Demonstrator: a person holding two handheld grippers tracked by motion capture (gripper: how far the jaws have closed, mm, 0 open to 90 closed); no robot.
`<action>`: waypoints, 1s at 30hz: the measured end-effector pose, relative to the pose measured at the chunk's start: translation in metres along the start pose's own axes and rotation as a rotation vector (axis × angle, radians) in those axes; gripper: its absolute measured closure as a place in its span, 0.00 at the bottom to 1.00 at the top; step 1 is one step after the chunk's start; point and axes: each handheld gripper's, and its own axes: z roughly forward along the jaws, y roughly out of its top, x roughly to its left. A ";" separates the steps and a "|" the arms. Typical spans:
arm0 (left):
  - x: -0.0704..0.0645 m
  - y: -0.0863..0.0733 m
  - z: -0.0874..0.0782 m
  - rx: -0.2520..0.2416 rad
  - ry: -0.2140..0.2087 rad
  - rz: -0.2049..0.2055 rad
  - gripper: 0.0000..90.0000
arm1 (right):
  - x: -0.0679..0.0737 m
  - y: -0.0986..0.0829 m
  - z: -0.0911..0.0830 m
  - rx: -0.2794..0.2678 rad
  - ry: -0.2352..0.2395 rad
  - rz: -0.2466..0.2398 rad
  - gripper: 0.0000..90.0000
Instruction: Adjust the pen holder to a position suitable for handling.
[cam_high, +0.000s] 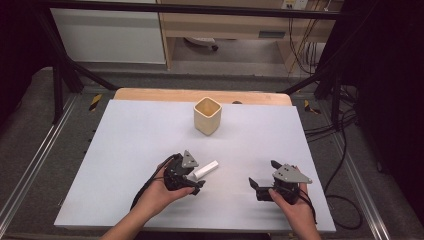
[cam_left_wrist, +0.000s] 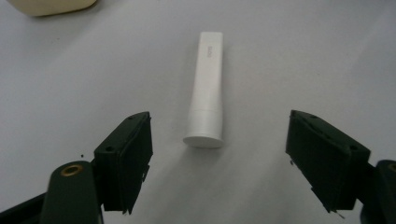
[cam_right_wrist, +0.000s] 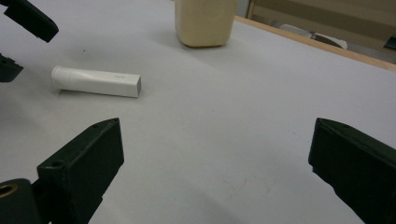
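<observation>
**White tube lying flat, both claws spread**

The tube (cam_high: 206, 169) is a smooth, matte white plastic piece, round at the capped end and flattening to a squared-off crimp at the other. It lies flat on the desk (cam_high: 125, 150), which is covered by a plain, pale grey sheet with a strip of light wood showing along its far edge. Seen from the high view, the tube's long axis runs on a diagonal: the cap end points toward the person and to the left, the crimped end away and toward the cup (cam_high: 207, 115). The cup is a cream, glossy, square-mouthed vessel with rounded corners, standing upright well beyond the tube.

The left claw (cam_high: 192, 177) sits just beside the tube's cap end. In the left gripper view its black, blocky jaws are spread wide, one on either side of the cap (cam_left_wrist: 203, 135), neither touching the tube (cam_left_wrist: 208, 88), which runs straight away from the camera.

The right claw (cam_high: 257, 187) rests to the right of the tube, well apart from it, jaws likewise spread with nothing between them. In the right gripper view the tube (cam_right_wrist: 95, 81) lies broadside, crimped end to the right, the cup (cam_right_wrist: 205, 21) behind it.
</observation>
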 end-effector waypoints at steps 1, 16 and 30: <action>0.001 0.000 0.001 0.005 -0.002 -0.001 0.29 | 0.000 0.000 0.000 0.001 0.000 0.001 0.04; 0.008 0.006 0.041 0.051 -0.013 -0.011 0.54 | 0.001 0.001 0.001 0.008 0.010 -0.011 0.04; 0.005 0.008 0.048 0.030 -0.038 0.051 0.75 | 0.001 0.001 0.000 0.009 0.023 -0.019 0.04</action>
